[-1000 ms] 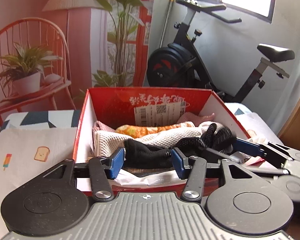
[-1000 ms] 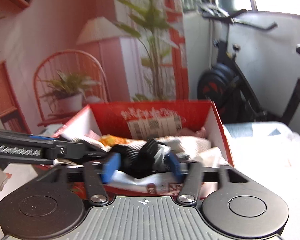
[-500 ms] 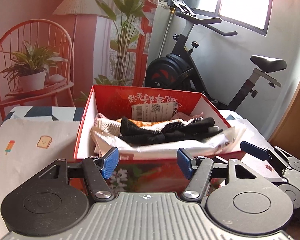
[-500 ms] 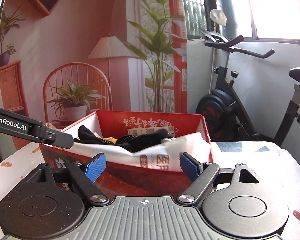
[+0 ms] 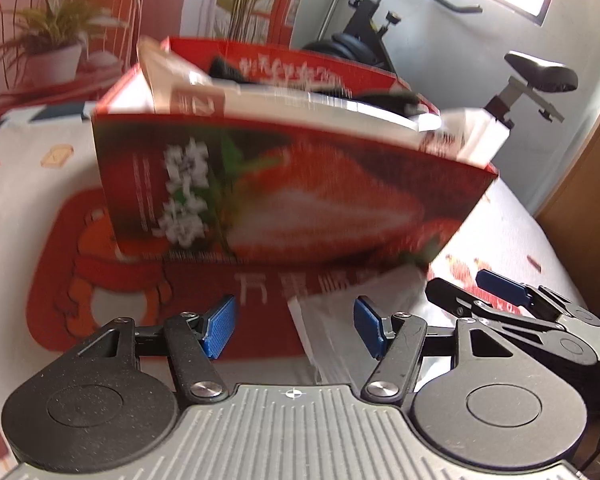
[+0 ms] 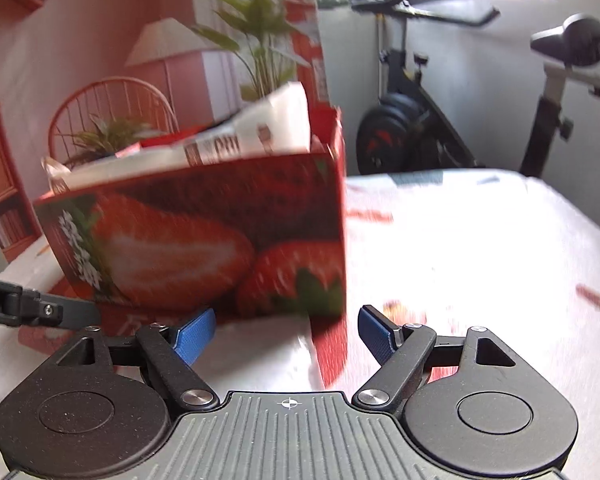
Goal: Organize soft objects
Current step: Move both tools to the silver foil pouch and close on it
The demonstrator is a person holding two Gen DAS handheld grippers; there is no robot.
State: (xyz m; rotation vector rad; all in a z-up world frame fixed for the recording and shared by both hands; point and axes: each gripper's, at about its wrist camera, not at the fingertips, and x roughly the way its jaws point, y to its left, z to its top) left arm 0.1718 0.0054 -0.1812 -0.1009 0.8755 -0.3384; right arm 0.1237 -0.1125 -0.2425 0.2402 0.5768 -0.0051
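Both cameras have dropped below the red strawberry box, now at twelve o'clock on the desk. We hold left gripper and right gripper spread and empty, their jaws having just opened wider; the black gloves lie inside.

Counting one red cardboard box printed with strawberries, standing on the printed cloth. Counting one white printed paper liner poking over its rim, and dark soft items showing above it, too blurred for a number. Counting two black handheld grippers with blue pads: the left gripper and the right gripper. Spotting one black exercise bike, one orange wire chair, one potted plant on it, one lamp with a pale shade.
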